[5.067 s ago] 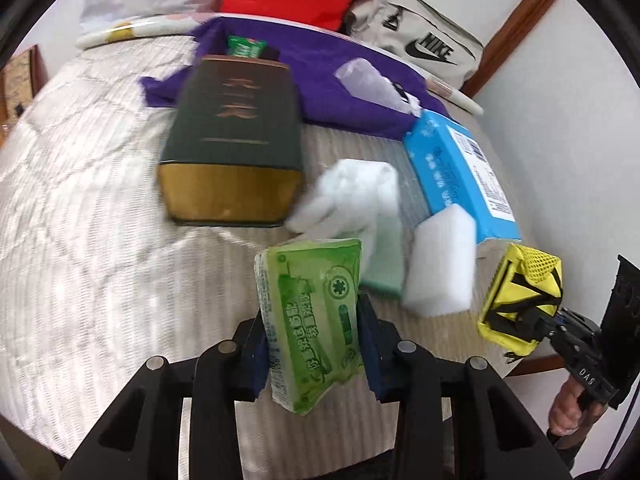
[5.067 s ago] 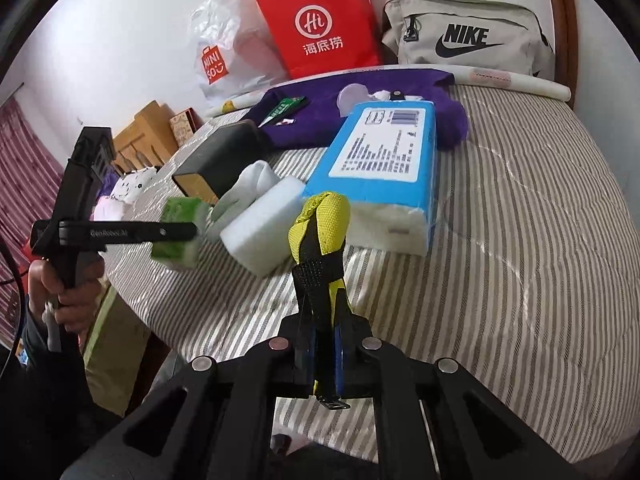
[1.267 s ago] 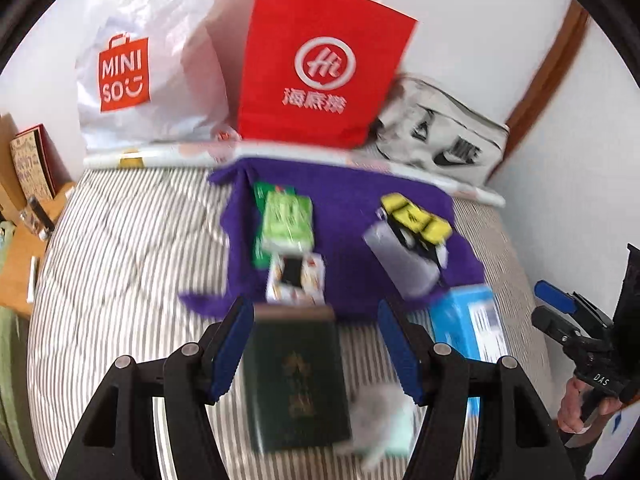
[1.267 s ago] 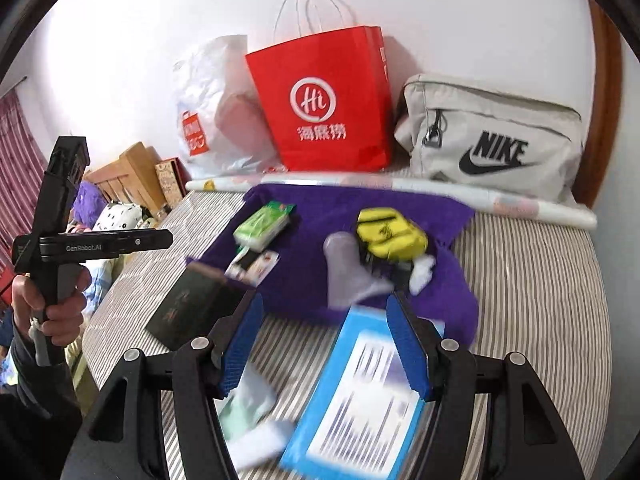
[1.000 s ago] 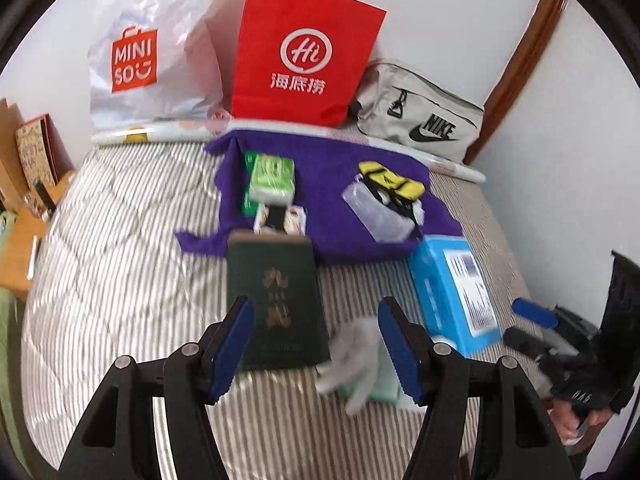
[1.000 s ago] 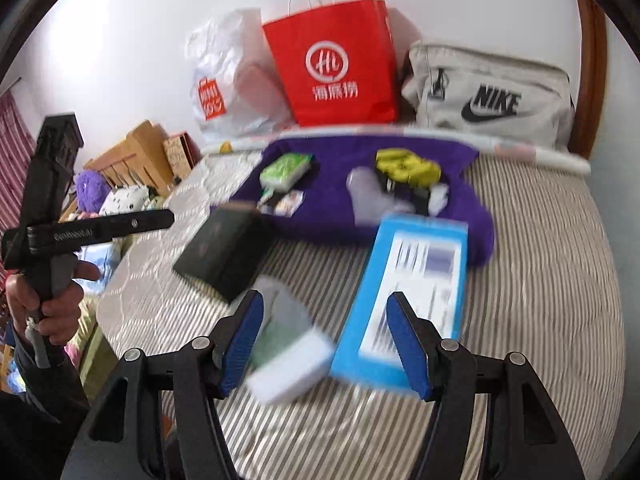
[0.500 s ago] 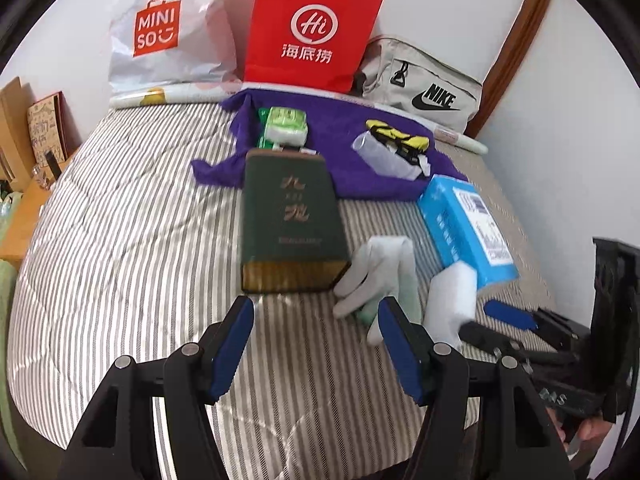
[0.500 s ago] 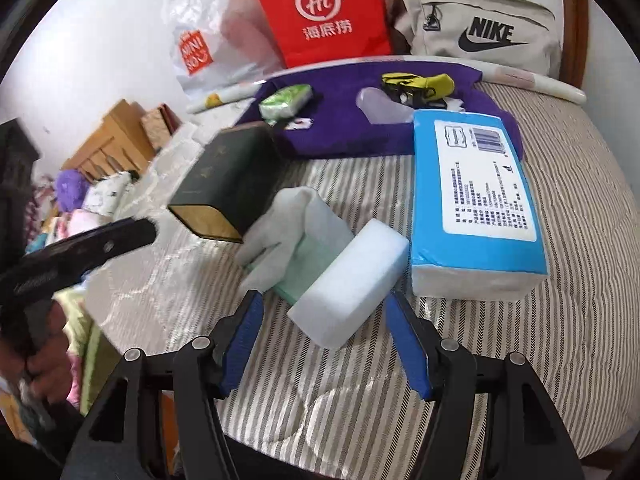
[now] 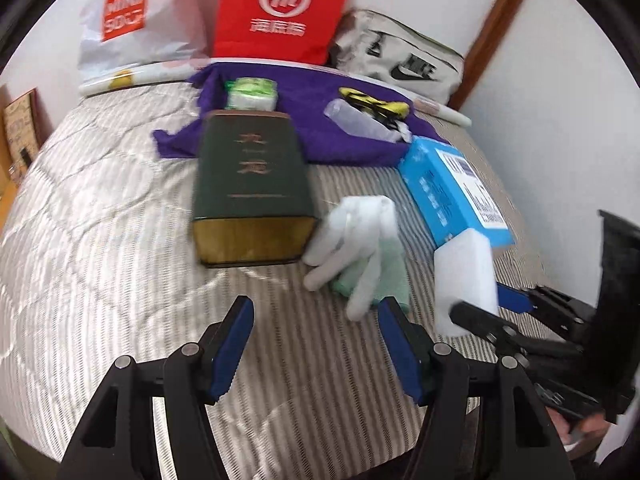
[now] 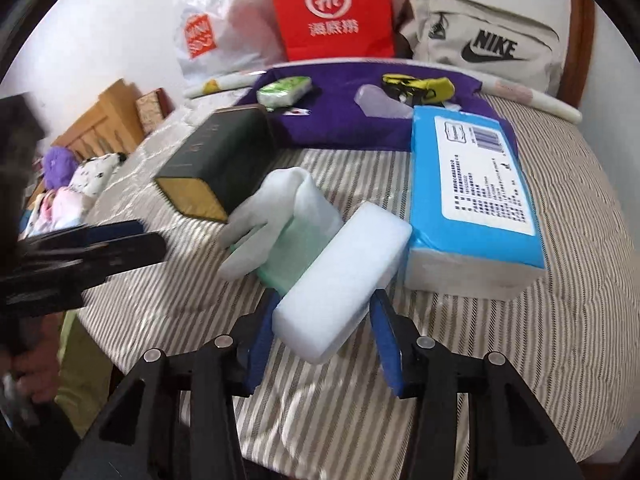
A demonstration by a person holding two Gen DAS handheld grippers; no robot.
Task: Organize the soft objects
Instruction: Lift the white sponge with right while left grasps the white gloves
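- Your right gripper (image 10: 322,332) stands wide, its blue pads on either side of the near end of the white sponge block (image 10: 344,276) at lower centre of the right wrist view; whether the pads touch it, you cannot tell
- Your left gripper (image 9: 316,344) is wide and empty over bare striped bedspread (image 9: 100,264), the white glove (image 9: 356,240) just above its right pad
- Judge the sponge light and squashy: take it across its short sides near the end, and close gently, since a hard squeeze would likely crush it and a loose one let it slip
- The glove lies limp over a green cloth (image 10: 296,248), both touching the sponge's left side, so lifting may drag them
- The right view shows the sponge's full length and the blue tissue pack (image 10: 476,188) beside it; the left view shows the sponge on end, at right of frame, with your other tool reaching it
- Upper centre, the purple cloth (image 9: 312,120) holds a green packet (image 9: 250,94) and yellow pouch (image 10: 420,86); the dark box (image 9: 250,184) lies below it
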